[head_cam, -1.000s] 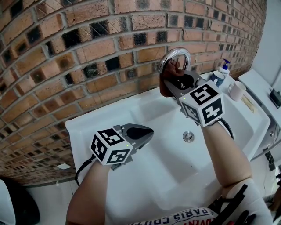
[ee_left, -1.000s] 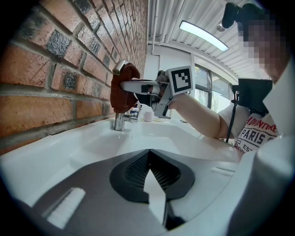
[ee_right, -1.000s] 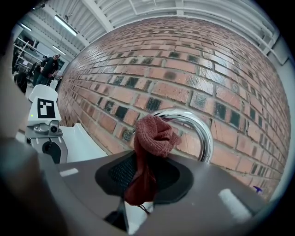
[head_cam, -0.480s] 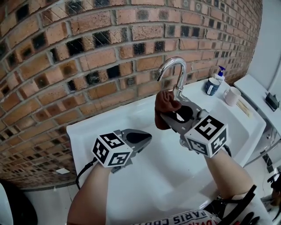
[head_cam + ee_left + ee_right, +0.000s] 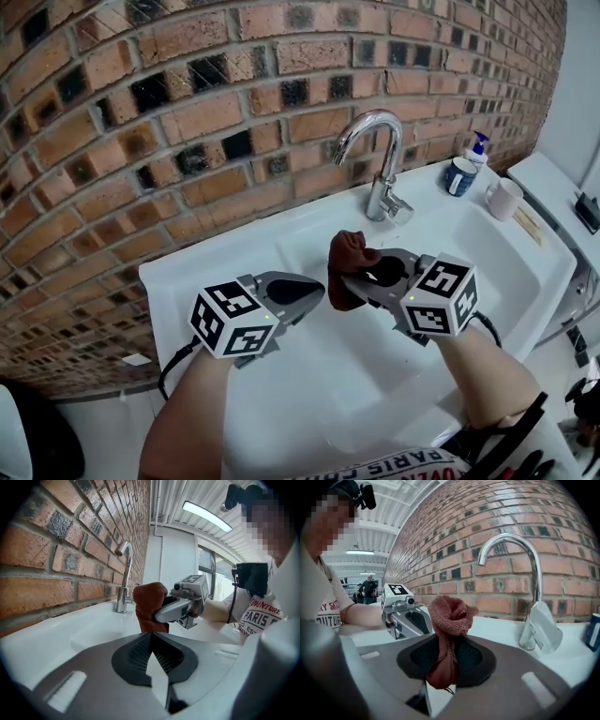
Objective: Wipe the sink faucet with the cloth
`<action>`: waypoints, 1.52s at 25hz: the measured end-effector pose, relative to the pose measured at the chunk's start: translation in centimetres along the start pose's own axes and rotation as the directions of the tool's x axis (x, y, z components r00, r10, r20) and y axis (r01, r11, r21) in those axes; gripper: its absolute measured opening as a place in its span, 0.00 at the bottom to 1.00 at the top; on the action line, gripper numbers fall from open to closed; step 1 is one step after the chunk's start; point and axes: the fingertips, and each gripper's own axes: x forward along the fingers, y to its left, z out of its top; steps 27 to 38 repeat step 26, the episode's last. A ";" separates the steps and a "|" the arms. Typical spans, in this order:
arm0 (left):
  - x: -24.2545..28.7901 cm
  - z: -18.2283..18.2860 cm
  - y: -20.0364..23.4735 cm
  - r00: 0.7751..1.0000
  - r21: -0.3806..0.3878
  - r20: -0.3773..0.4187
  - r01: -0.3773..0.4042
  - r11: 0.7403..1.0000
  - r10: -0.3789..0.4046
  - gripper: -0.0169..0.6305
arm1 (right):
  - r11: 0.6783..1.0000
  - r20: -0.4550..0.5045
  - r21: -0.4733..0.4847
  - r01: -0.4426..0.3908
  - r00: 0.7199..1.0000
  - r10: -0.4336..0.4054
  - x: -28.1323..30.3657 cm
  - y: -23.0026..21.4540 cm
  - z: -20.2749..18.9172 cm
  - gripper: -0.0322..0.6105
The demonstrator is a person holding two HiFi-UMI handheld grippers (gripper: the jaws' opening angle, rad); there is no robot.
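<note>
Over the sink basin, left side: left tool has its jaws together on nothing, tip just beside the cloth, doing no work

Centre: right tool clamps the cloth; its own view shows the brown knit bunched into a wad above the jaws, with a tail pinched between them. Cloth hangs over the basin in front of the faucet, clearly apart from it, no contact

Progress, my read:
- cloth picked up and secured: done
- wiping: not happening at this moment, wad is off the metal
- faucet looks shiny and clean-ish, but can't tell from that whether any part has been wiped
- left, if not wiped: bring wad to spout, run over arch, neck, lever and base
- wad is compact, so expect several passes around the neck rather than one

Right of the faucet, on the tabletop rim: pump bottle, blue cup, white mug, all well clear of the wipe path

Count:
- tools: 2
- cloth: 1
- faucet: 1
- sink: 1
- pump bottle: 1
- blue cup: 1
- mug: 1
</note>
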 end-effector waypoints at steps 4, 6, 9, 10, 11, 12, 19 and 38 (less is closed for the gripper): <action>0.0 0.0 0.1 1.000 0.002 0.002 0.000 1.000 0.000 0.04 | 0.999 -0.025 -0.026 -0.026 0.999 0.025 0.5 0.3 -0.7 0.19; 0.0 0.0 0.1 1.000 0.002 0.002 -0.001 1.000 0.001 0.04 | 0.999 -0.036 -0.031 -0.030 0.999 0.029 0.7 0.3 -1.0 0.19; 0.0 0.0 0.1 1.000 0.000 0.002 -0.003 1.000 0.003 0.04 | 0.999 -0.043 -0.035 -0.035 0.999 0.034 0.9 0.4 -1.3 0.19; 0.0 0.0 0.1 1.000 0.000 0.002 -0.003 1.000 0.003 0.04 | 0.999 -0.045 -0.035 -0.035 0.998 0.033 0.9 0.4 -1.3 0.19; 0.0 0.0 0.1 1.000 -0.001 0.002 -0.002 1.000 0.002 0.04 | 0.999 -0.047 -0.036 -0.033 0.998 0.031 0.9 0.4 -1.4 0.19; 0.0 0.0 0.1 1.000 -0.001 0.001 -0.002 1.000 0.002 0.04 | 0.999 -0.050 -0.037 -0.031 0.998 0.029 0.9 0.3 -1.5 0.19; -0.1 0.0 0.1 1.000 -0.001 0.002 -0.003 1.000 0.003 0.04 | 0.998 -0.065 -0.054 -0.024 0.998 0.020 1.1 0.1 -1.9 0.19; 0.0 0.1 0.0 1.000 -0.002 0.006 -0.002 1.000 0.002 0.04 | 0.997 -0.072 -0.073 -0.028 0.997 0.023 1.1 0.3 -1.9 0.19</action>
